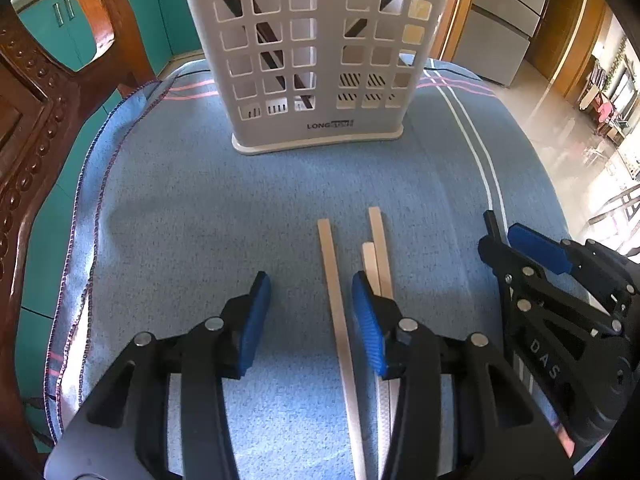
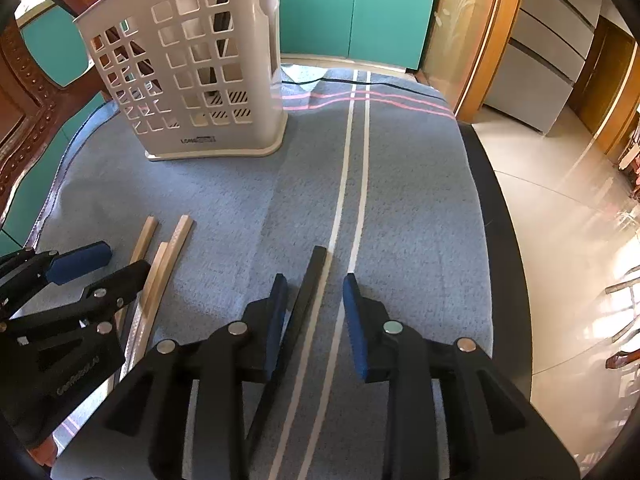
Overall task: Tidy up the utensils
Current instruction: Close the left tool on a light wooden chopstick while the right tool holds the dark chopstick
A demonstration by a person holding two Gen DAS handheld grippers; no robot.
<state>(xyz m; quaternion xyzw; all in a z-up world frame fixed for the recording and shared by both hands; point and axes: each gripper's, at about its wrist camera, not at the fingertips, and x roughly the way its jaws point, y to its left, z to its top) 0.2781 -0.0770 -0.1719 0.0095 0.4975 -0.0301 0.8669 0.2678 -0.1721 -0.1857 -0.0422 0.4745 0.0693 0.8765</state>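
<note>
A white perforated utensil holder (image 1: 312, 52) stands upright at the far side of the blue cloth; dark chopsticks lean inside it. It also shows in the right wrist view (image 2: 192, 76). Three pale wooden chopsticks (image 1: 338, 312) lie on the cloth; one runs between the open jaws of my left gripper (image 1: 312, 312), two lie under its right finger. They also show in the right wrist view (image 2: 160, 276). My right gripper (image 2: 316, 316) is open, with a black chopstick (image 2: 304, 300) lying on the cloth between its jaws, close to the left finger. The right gripper appears in the left wrist view (image 1: 560, 300).
A blue cloth (image 1: 200, 208) with white stripes (image 2: 348, 184) covers the table. A carved wooden chair (image 1: 36, 112) stands at the left. The table's right edge (image 2: 492, 220) drops to a tiled floor. Teal cabinets (image 2: 356, 4) stand behind.
</note>
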